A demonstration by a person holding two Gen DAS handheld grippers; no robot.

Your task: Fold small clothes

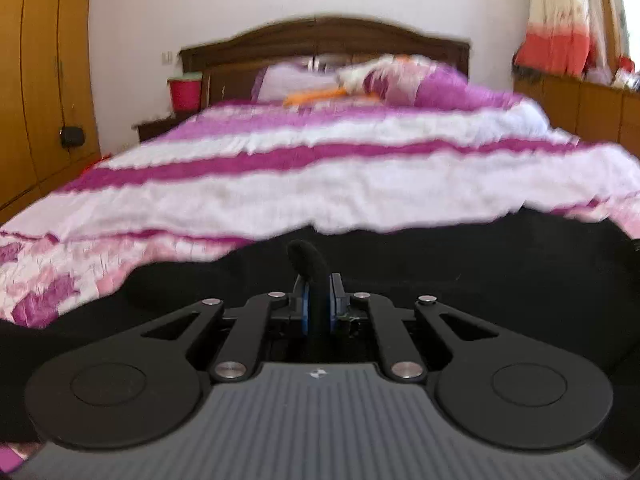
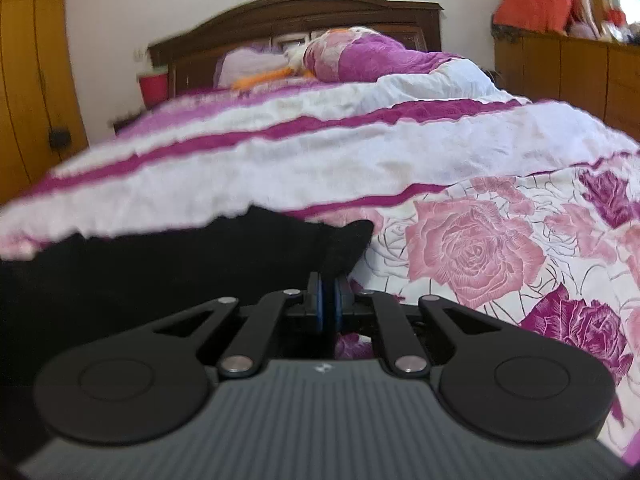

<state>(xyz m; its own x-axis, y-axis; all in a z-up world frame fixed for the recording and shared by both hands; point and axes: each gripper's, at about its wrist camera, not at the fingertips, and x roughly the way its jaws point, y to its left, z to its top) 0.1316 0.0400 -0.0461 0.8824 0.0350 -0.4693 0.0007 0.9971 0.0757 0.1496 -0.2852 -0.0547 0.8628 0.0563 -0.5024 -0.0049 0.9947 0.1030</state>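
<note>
A black garment lies spread on the near end of the bed. My left gripper is shut on a pinched fold of it, which sticks up between the blue pads. In the right wrist view the same black garment fills the left side. My right gripper is shut on its right corner, which pokes out beyond the pads. Both grippers sit low over the bedspread.
The bed has a purple, white and pink floral bedspread, with pillows and a dark wooden headboard at the far end. A red bin stands at the left. Wooden wardrobes line the left; a low wooden cabinet stands on the right.
</note>
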